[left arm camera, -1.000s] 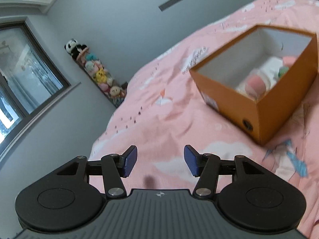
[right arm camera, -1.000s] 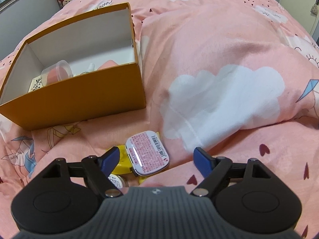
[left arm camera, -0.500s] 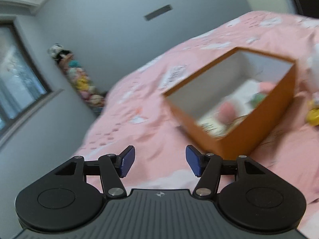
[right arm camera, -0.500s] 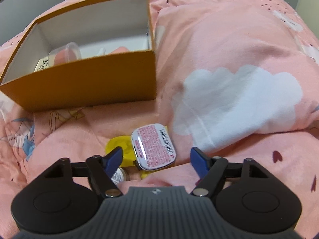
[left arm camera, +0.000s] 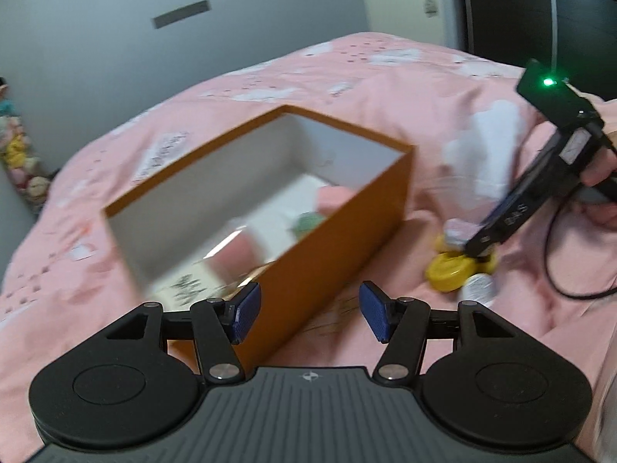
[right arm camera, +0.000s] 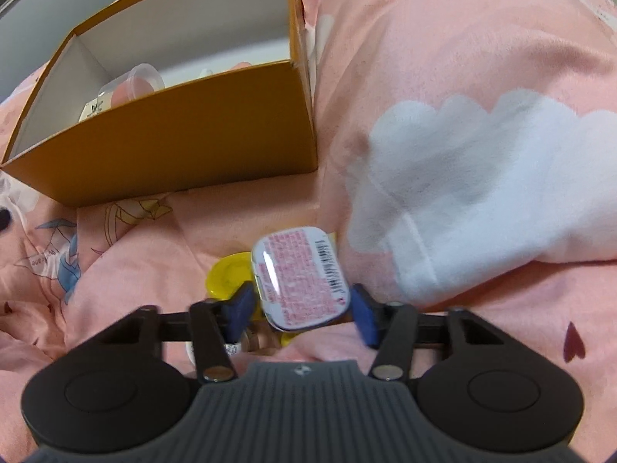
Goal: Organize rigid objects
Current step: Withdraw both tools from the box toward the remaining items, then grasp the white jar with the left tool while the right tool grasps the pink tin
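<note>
A small white tin with a pink label point(right arm camera: 300, 277) lies on the pink bedspread on top of a yellow round object point(right arm camera: 227, 274). My right gripper point(right arm camera: 300, 308) straddles the tin, jaws closing, pads just beside its edges. A little silvery-capped jar point(right arm camera: 250, 341) sits under the left finger. In the left wrist view the right gripper point(left arm camera: 478, 247) leans down onto the tin point(left arm camera: 457, 229), yellow object point(left arm camera: 451, 266) and jar point(left arm camera: 478, 289). My left gripper point(left arm camera: 306, 310) is open and holds nothing, hovering at the near corner of the orange box point(left arm camera: 347, 239).
The orange box point(right arm camera: 173, 146) has white inner walls and holds a clear cup with a pink thing, a green item and a printed card. A raised fold of bedspread point(right arm camera: 482, 177) lies right of the tin. A hand and black cable point(left arm camera: 555, 270) trail at the right.
The right gripper's jaws have narrowed around the tin as it came lower. The left wrist view has swung right, from the wall and window to the box and the right gripper.
</note>
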### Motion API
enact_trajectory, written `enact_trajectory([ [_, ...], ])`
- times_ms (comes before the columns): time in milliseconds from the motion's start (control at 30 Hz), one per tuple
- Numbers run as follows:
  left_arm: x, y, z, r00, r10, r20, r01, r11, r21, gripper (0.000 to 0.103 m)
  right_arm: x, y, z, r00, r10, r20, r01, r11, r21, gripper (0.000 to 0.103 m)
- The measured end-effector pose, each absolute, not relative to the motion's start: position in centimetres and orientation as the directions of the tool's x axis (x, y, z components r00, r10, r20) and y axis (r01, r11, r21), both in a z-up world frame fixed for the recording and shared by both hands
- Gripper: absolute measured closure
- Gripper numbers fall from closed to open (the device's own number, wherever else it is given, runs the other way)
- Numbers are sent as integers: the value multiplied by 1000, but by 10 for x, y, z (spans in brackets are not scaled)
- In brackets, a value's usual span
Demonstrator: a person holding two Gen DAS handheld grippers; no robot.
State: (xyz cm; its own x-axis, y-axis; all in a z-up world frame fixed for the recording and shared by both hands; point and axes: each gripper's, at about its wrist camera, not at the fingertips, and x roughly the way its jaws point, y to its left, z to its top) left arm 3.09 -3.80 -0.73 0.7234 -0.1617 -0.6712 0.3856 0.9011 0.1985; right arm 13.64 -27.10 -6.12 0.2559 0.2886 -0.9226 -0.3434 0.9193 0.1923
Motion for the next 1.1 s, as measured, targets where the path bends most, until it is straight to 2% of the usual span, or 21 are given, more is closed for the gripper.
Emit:
enact_trajectory([
  [233, 61, -75, -20, 613, -300, -731, 517, 852, 84, 34, 128, -277, -53, 269, 273, -924, -346, 923, 172, 52],
  [300, 70, -85, -26, 556, -339, -759, 547, 837, 26, 44, 123, -280, -49, 288, 245, -926, -345, 929, 138, 52],
  [433, 82, -106, -41, 461, -391, -797, 590, 806, -54, 44, 114, -291, -43, 314, 230, -921, -338, 934, 118, 52],
  [600, 91, -126, -68, 346, -371, -862, 604, 791, -98, 44, 111, -300, -45, 315, 239, -919, -328, 935, 131, 52],
  [800, 96, -136, -90, 287, -360, -888, 562, 814, -149, 40, 113, -306, -50, 295, 249, -923, -317, 936, 151, 52],
  [967, 97, -143, -101, 265, -344, -901, 560, 815, -147, 35, 114, -310, -52, 282, 258, -924, -314, 935, 165, 52],
  [1100, 91, -155, -101, 280, -313, -907, 587, 804, -96, 35, 117, -310, -54, 274, 264, -925, -311, 934, 175, 52],
])
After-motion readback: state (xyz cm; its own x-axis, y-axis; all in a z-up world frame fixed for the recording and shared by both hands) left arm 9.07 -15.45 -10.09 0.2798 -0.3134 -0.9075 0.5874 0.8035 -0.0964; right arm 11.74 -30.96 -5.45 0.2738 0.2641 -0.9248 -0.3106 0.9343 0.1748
